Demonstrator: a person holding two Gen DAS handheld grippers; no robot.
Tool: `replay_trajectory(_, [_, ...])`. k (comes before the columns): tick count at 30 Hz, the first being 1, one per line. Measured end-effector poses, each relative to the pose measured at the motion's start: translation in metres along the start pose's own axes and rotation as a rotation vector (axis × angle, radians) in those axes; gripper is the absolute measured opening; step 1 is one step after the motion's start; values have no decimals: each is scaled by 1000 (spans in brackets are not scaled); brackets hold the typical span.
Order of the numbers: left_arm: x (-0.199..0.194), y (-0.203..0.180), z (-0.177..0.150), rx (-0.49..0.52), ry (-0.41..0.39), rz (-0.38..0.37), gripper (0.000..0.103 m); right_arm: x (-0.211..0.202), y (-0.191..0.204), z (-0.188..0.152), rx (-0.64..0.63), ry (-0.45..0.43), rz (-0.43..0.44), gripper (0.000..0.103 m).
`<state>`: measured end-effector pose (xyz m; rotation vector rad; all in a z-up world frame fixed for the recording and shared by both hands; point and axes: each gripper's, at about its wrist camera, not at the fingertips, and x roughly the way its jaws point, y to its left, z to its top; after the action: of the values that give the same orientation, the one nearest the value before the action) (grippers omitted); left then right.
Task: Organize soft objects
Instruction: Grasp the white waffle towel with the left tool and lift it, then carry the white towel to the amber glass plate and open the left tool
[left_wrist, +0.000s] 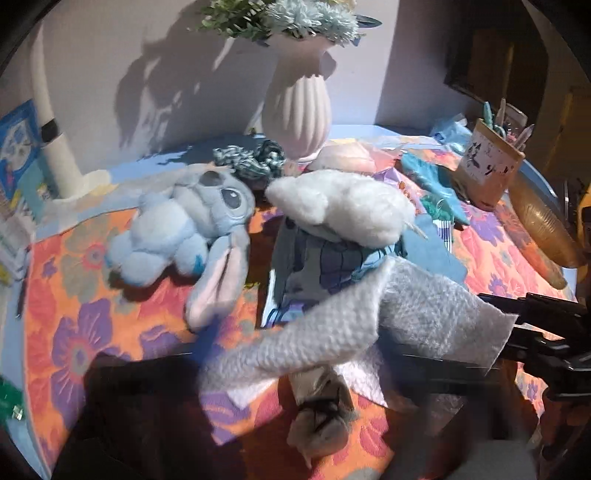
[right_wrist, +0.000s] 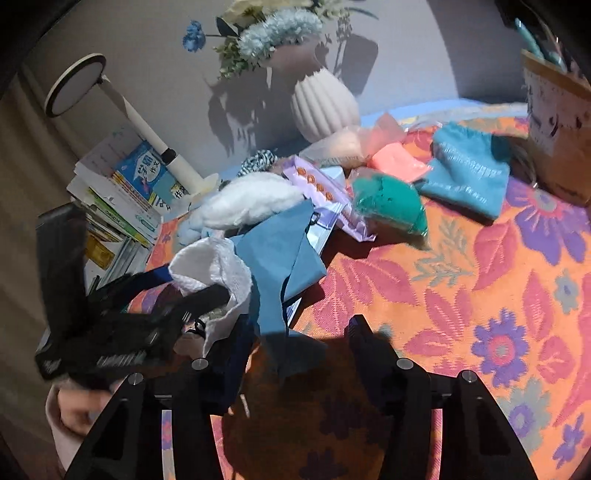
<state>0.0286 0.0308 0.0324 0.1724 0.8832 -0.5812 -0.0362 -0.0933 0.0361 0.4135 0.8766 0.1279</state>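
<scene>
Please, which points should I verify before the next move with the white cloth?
1. Left tongs have a firm hold on the white cloth: cannot tell, the view is blurred.
2. Right tongs are open: ok.
3. Blue cloth is out of the right tongs: not ok, its end hangs between them.
4. Vase stands upright behind the pile: ok.
</scene>
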Motion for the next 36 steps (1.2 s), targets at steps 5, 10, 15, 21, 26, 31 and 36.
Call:
replay_trajectory(5, [-9, -2, 1, 19, -21, -52, 7, -15, 18, -8, -9, -27, 29, 53])
replay_trajectory(10, [-47, 29, 17, -72, -127, 49, 7, -2, 61, -19, -97, 36, 100, 53])
replay_trajectory(15, [-64, 45, 26, -104, -155, 98, 7, 51, 102, -21, -213, 113, 58, 53])
replay_trajectory(21, [-77, 58, 26, -142, -170, 109, 7, 89, 112, -17, -282, 101, -85, 35])
replay_trajectory(26, [-94, 54, 40, -148, -206, 136, 7, 56, 99, -1, -230, 28, -2, 30])
replay_trajectory(31, [-112, 34, 68, -134, -243, 164, 7, 7, 71, 27, -192, -40, 42, 30])
replay_trajectory(36, [-127, -6, 115, -86, -307, 139, 7, -35, 49, 58, -169, -93, 32, 30])
